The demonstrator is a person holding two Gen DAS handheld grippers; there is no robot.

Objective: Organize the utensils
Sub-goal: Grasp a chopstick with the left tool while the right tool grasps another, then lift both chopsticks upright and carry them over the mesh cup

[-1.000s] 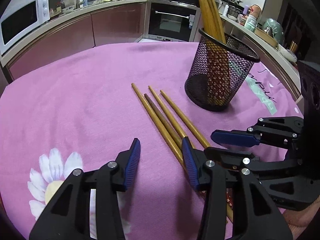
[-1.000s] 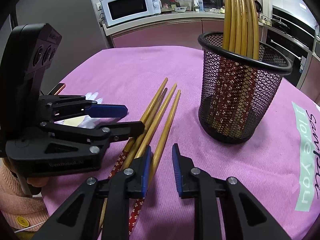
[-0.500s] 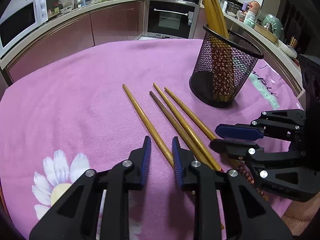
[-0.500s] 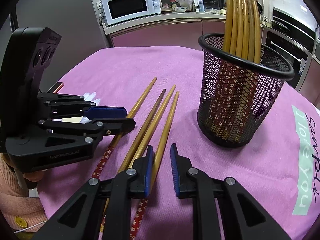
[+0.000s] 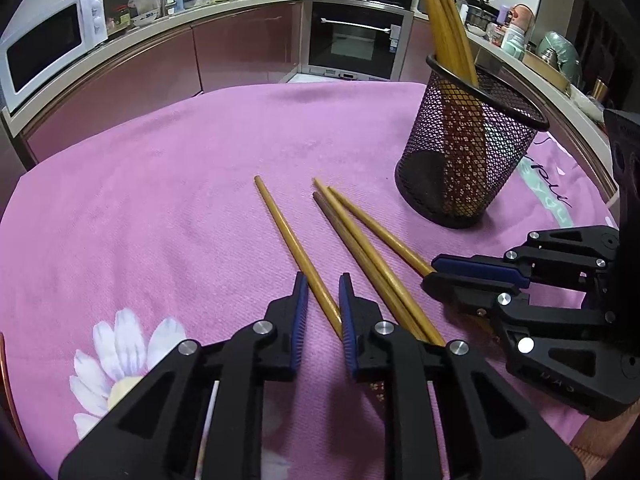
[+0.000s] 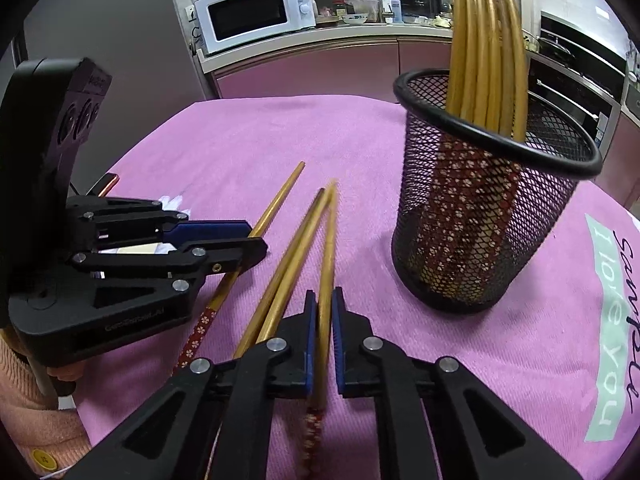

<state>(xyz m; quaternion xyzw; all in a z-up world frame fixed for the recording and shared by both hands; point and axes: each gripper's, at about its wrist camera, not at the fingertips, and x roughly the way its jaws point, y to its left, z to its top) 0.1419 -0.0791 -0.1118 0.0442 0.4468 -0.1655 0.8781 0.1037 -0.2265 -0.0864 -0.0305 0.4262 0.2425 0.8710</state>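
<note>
Several wooden chopsticks lie on the pink cloth (image 5: 160, 200). My left gripper (image 5: 323, 286) straddles the leftmost chopstick (image 5: 288, 236), its jaws nearly shut around it. My right gripper (image 6: 326, 300) is shut on the rightmost chopstick (image 6: 328, 248), which looks blurred. Two more chopsticks (image 6: 298, 248) lie between them. A black mesh holder (image 5: 468, 152) with several chopsticks standing in it (image 6: 484, 40) is at the right, also in the right wrist view (image 6: 488, 216). Each gripper shows in the other's view: right (image 5: 436, 270), left (image 6: 252, 240).
A kitchen counter with a white microwave (image 6: 256, 16) and an oven (image 5: 356, 40) runs behind the table. The cloth has a daisy print (image 5: 120, 360) near the left gripper and lettering (image 6: 612, 320) at the right edge.
The left gripper has slid left onto the leftmost chopstick, which has moved apart from the others, and narrowed around it. The right gripper has closed on the rightmost chopstick.
</note>
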